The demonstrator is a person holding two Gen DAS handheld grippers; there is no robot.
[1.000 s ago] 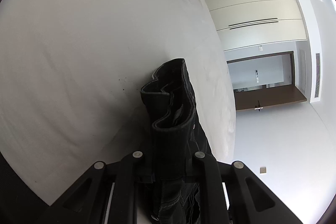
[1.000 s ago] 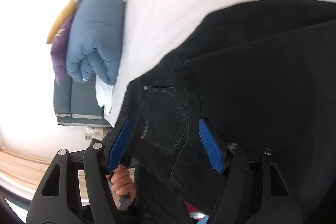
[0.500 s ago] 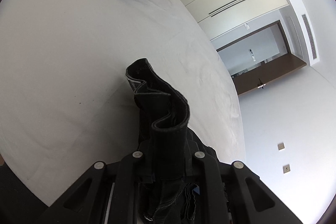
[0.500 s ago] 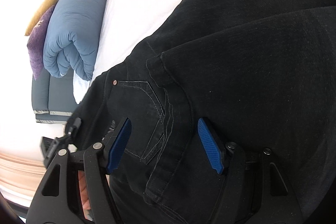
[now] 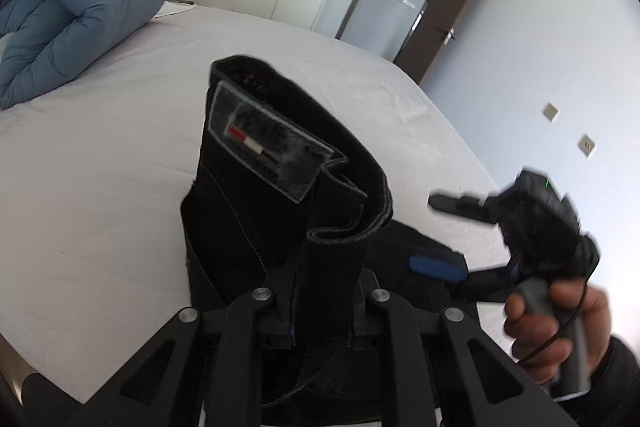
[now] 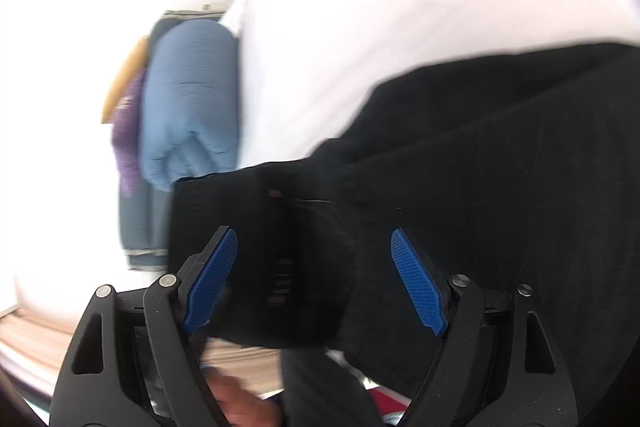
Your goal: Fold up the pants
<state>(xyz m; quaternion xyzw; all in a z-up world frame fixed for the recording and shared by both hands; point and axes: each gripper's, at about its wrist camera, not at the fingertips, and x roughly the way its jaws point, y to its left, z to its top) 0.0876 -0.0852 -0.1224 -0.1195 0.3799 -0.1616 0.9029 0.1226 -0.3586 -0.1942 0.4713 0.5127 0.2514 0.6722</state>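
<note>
I see the black denim pants with waistband bunched and raised upright, inner brand label showing at 12 o'clock, remaining cloth spread across the white bed.

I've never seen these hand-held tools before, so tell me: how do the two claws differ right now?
The left claw is shut on the black pants, pinching a bunched waistband that stands up from it. The right claw is open and grips nothing, its jaws just widened; its blue pads stand apart with the pants lying beyond them. The left claw's pads are hidden by cloth. Both are black, two-fingered and work over the white bed.
</note>
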